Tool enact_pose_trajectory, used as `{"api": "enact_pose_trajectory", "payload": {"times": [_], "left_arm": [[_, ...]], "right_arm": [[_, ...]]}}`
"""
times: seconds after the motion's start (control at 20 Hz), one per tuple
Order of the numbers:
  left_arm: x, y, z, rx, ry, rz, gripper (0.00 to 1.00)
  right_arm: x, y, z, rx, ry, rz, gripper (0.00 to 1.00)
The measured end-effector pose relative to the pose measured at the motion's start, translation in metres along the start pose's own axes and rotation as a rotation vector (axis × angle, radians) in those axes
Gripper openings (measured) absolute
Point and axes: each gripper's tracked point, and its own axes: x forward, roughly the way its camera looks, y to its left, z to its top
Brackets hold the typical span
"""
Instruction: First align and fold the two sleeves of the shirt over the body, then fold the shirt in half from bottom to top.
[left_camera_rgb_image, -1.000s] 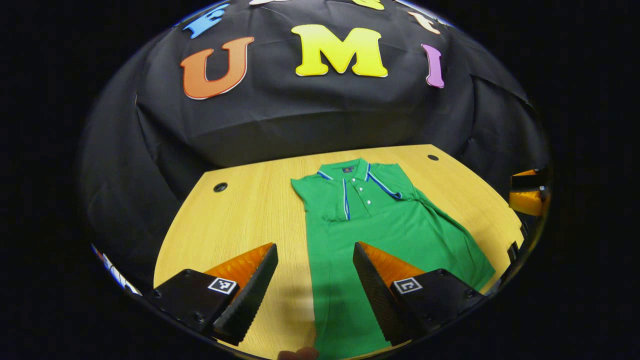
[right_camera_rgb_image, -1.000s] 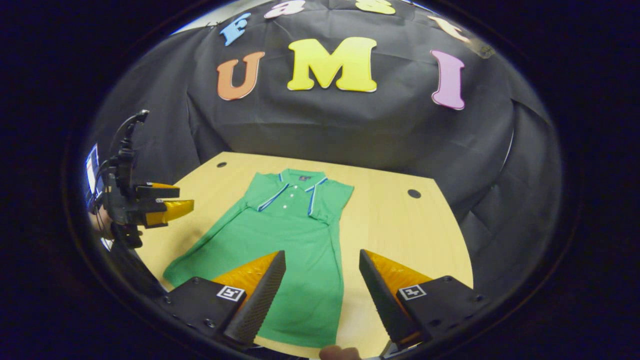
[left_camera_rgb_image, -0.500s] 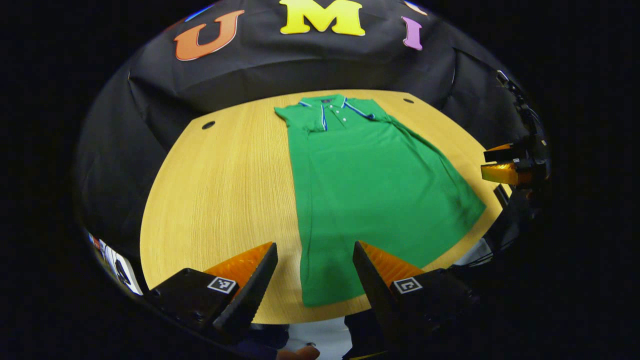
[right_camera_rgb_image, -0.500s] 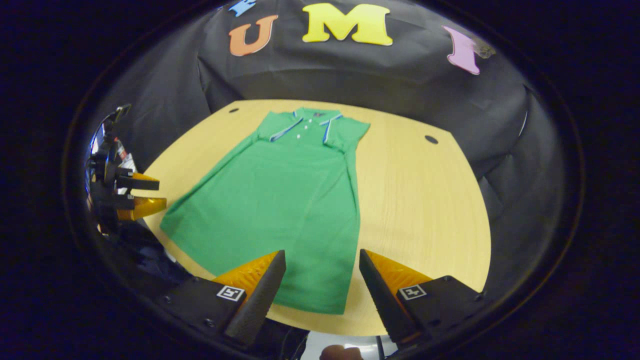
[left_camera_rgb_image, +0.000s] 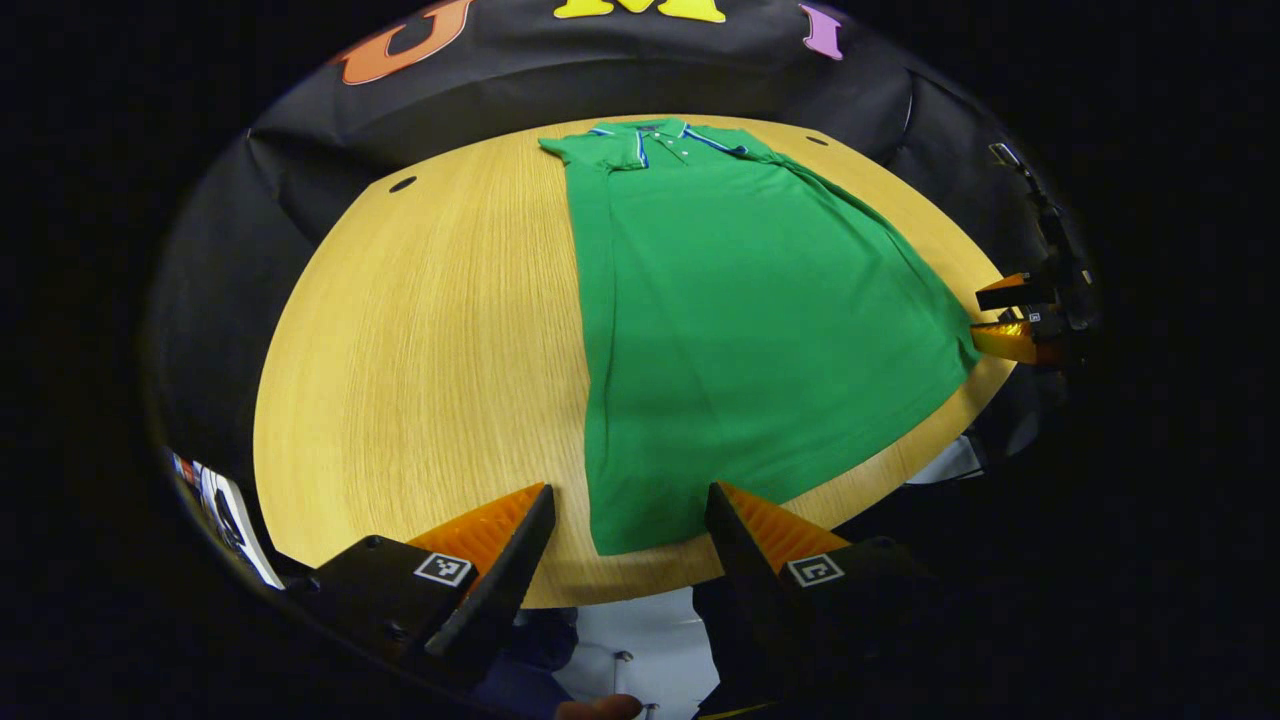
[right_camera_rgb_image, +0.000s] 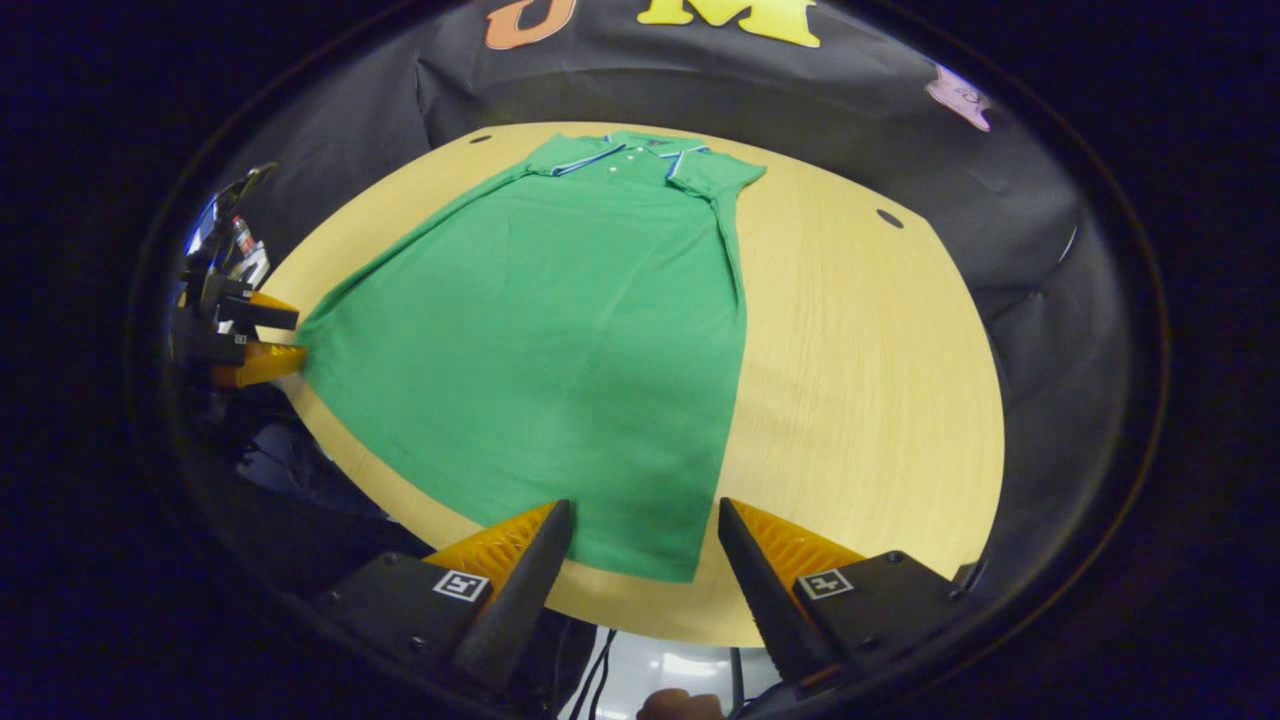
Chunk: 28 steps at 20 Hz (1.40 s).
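A green polo shirt (left_camera_rgb_image: 740, 300) lies flat on the wooden table (left_camera_rgb_image: 430, 330), collar at the far side and hem at the near edge. Its sleeves look folded in along the sides. My left gripper (left_camera_rgb_image: 628, 498) is open, its fingers framing the hem's left corner, with nothing between them. In the right gripper view the same shirt (right_camera_rgb_image: 560, 330) spreads across the table (right_camera_rgb_image: 860, 380). My right gripper (right_camera_rgb_image: 645, 512) is open over the hem's right corner. Each gripper also appears far off in the other's view: the right gripper (left_camera_rgb_image: 1012, 320) and the left gripper (right_camera_rgb_image: 250, 340), both close to the hem's corners.
The table's near edge runs just behind the hem, with floor and dark clothing below it. Small round holes (left_camera_rgb_image: 402, 184) (right_camera_rgb_image: 889, 218) sit near the table's far corners. Black cloth walls close in the back and sides.
Both grippers have drawn back from over the shirt's body toward the near table edge and tipped down. The hem corners now sit between their fingers. The shirt has not moved.
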Motion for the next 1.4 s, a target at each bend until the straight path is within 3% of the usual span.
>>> {"api": "enact_pose_trajectory", "payload": {"times": [0.5, 0.55, 0.65, 0.75, 1.05, 1.4], "left_arm": [[0.003, -0.003, 0.003, -0.029, 0.004, -0.011, 0.96], [0.003, -0.005, 0.006, -0.029, -0.001, -0.017, 0.85], [0.005, -0.011, 0.012, -0.03, -0.025, -0.045, 0.45], [0.005, -0.014, 0.012, -0.051, -0.02, -0.065, 0.06], [-0.015, -0.019, 0.037, -0.057, -0.065, -0.143, 0.04], [-0.033, -0.01, 0.093, -0.031, -0.157, -0.148, 0.04]], "right_arm": [[0.009, 0.008, -0.005, -0.02, 0.02, 0.065, 0.93], [0.011, 0.014, -0.003, -0.035, 0.009, 0.079, 0.65], [0.009, 0.019, -0.003, -0.099, 0.016, 0.087, 0.1], [0.008, 0.018, -0.001, -0.067, 0.039, 0.104, 0.03], [-0.007, 0.015, 0.019, 0.165, 0.035, 0.204, 0.01], [-0.026, 0.004, 0.075, 0.253, -0.051, 0.253, 0.0]]}}
